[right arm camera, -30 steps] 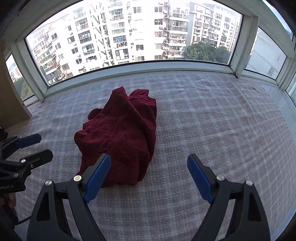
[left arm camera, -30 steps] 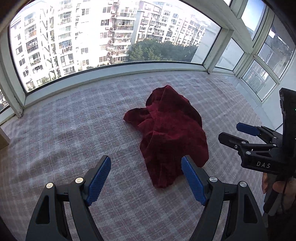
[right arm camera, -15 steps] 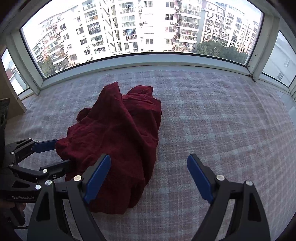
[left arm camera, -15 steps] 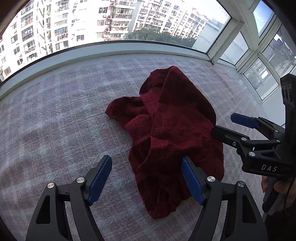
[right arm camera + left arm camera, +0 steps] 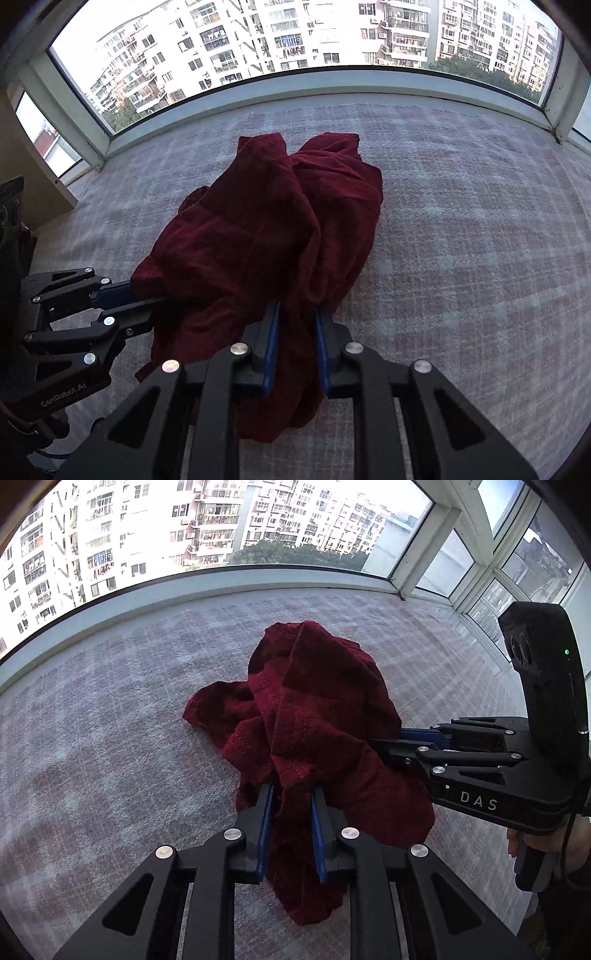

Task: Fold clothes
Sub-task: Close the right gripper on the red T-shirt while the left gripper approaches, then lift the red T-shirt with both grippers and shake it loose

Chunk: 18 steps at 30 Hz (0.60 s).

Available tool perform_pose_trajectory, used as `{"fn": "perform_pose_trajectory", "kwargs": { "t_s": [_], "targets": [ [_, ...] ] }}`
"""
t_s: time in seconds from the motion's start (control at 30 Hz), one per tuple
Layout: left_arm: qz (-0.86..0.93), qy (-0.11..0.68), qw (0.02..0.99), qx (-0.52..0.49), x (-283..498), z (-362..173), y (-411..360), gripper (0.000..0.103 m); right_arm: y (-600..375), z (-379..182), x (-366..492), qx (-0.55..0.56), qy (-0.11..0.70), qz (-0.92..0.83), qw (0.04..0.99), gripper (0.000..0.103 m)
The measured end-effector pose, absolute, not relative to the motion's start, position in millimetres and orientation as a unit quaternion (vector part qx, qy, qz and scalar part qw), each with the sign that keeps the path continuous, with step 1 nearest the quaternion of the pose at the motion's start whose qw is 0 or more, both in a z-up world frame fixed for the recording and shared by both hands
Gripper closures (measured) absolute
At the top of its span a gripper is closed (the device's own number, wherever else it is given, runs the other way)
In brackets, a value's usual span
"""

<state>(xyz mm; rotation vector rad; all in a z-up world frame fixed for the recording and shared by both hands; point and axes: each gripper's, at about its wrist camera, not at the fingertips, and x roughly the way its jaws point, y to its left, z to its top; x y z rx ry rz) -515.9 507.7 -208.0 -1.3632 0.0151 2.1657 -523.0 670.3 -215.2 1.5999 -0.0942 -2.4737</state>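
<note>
1. A red cloth (image 5: 314, 716) lay bunched on the checked mat (image 5: 110, 720), below the window (image 5: 147, 535) at 12 o'clock.
2. The left gripper (image 5: 291, 797) was closing, jaws pinching the cloth's near edge.
3. The right gripper (image 5: 297, 314) was closing too, pinching cloth at 3 o'clock of the left.

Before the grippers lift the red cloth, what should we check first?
1. Left gripper has cloth between its closing jaws: ok.
2. Right gripper has cloth between its closing jaws: ok.
3. Red cloth spread flat: not ok, it lies crumpled.
4. Each gripper holds a corner or hem: cannot tell.
5. Checked blanket around the cloth is free of clutter: ok.
</note>
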Motion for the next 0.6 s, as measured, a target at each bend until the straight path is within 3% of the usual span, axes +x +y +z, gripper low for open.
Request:
{"fn": "perform_pose_trajectory", "kwargs": {
  "t_s": [0.3,0.6],
  "targets": [
    [0.826,-0.008,0.285,-0.486,-515.5,-184.0,492.3,0.093,662.3,-176.5,-511.9,0.503,-0.024,-0.859,0.091,0.094],
    [0.866,-0.030,0.267,-0.422,-487.9,-107.5,435.8,0.093,614.8,-100.2,-475.2,0.452,-0.005,-0.882,0.133,0.095]
  ]
}}
